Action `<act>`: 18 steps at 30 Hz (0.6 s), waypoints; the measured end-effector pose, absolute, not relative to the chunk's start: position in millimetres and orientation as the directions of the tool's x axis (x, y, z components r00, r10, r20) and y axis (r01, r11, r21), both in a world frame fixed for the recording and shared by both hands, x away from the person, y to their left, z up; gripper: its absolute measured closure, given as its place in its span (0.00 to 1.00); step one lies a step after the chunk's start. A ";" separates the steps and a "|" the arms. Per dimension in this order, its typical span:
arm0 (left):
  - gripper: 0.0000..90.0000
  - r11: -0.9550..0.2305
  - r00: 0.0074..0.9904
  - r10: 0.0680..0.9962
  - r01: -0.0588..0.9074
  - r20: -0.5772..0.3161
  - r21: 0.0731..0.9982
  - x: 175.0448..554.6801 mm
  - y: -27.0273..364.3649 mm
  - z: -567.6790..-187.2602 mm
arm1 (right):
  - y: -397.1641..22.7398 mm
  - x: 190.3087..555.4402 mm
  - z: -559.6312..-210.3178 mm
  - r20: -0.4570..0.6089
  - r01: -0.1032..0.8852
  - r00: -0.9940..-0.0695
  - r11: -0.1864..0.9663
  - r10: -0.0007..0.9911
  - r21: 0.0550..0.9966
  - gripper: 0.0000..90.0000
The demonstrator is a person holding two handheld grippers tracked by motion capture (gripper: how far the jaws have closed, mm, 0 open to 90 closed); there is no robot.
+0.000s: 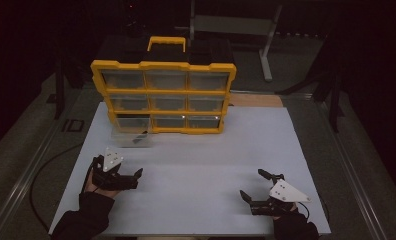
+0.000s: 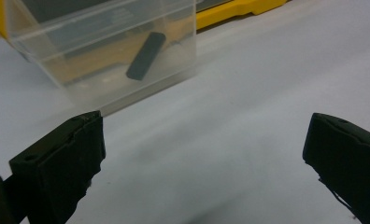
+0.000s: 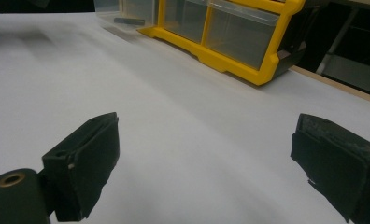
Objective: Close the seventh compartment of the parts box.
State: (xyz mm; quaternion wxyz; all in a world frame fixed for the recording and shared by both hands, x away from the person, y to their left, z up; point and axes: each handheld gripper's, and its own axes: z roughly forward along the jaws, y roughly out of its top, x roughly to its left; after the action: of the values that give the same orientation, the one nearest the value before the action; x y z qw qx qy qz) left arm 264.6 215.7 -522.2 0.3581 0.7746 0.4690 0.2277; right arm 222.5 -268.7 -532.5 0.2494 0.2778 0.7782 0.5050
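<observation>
Left gripper [image 1: 136, 176], near the tabletop's [image 1: 196, 165] front left corner, has jaws spread wide and empty, as does the right gripper [image 1: 252, 185] near the front right corner. A clear drawer [image 2: 113, 51] rests on the tabletop just ahead of the left gripper, below the yellow organizer's [image 1: 163, 95] left column near the far edge. A dark flat item [image 2: 145, 55] lies inside, too blurred to identify; the drawer's top is cut off in the left gripper view
</observation>
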 end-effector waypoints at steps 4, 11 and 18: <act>0.00 -0.299 0.441 0.897 0.584 0.014 0.754 268.6 215.1 -529.9 | -268.7 222.8 -532.9 -0.106 0.182 -0.722 0.336 0.684 0.924 0.09; 0.00 -0.291 0.425 0.905 0.616 0.003 0.732 273.8 213.7 -540.3 | -268.6 223.1 -533.2 -0.108 0.182 -0.722 0.338 0.683 0.924 0.09; 0.10 -0.284 0.395 0.919 0.629 0.018 0.724 277.6 210.3 -539.4 | -268.8 222.9 -533.1 -0.109 0.181 -0.722 0.339 0.684 0.923 0.09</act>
State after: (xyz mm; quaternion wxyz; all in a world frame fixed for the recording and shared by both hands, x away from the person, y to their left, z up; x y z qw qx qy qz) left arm 277.6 210.3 -539.4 0.3244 0.7696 0.5027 0.2233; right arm 222.9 -268.8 -533.1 0.2496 0.2773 0.7791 0.5038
